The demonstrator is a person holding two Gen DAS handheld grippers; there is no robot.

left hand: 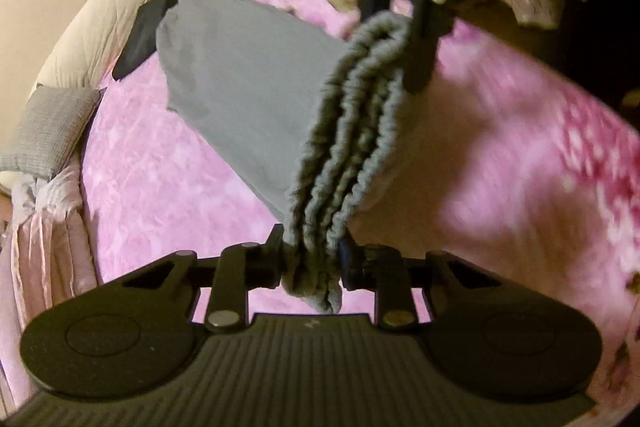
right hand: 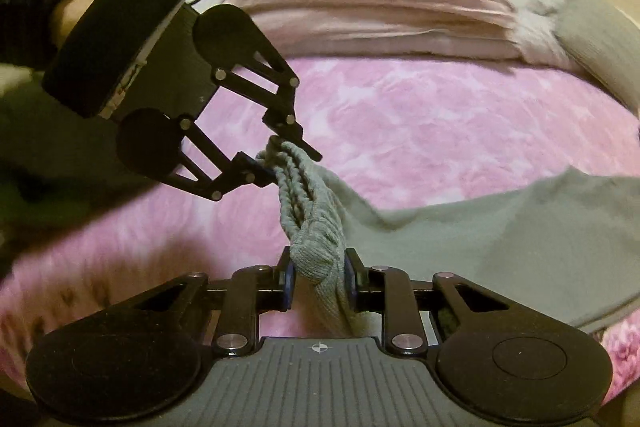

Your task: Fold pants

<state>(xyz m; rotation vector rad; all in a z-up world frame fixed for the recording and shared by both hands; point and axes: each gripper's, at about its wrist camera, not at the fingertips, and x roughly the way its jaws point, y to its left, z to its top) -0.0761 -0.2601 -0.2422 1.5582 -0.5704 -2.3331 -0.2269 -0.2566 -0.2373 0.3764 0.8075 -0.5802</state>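
Note:
Grey pants (left hand: 248, 83) hang lifted over a pink bed, their ribbed elastic waistband (left hand: 352, 131) bunched in several layers and stretched between both grippers. My left gripper (left hand: 312, 267) is shut on one end of the waistband. At the top of the left wrist view, my right gripper (left hand: 400, 15) pinches the other end. In the right wrist view my right gripper (right hand: 318, 279) is shut on the waistband (right hand: 316, 227), and my left gripper (right hand: 280, 159) grips it just beyond. The pants' legs (right hand: 500, 239) trail to the right onto the bed.
The pink floral bedspread (left hand: 160, 195) lies under everything. A folded pale pink quilt (right hand: 372, 11) and a grey pillow (right hand: 600, 39) sit at the bed's far side. A person's dark sleeve (right hand: 28, 7) holds the left gripper. A grey cushion (left hand: 48, 131) lies by the bed edge.

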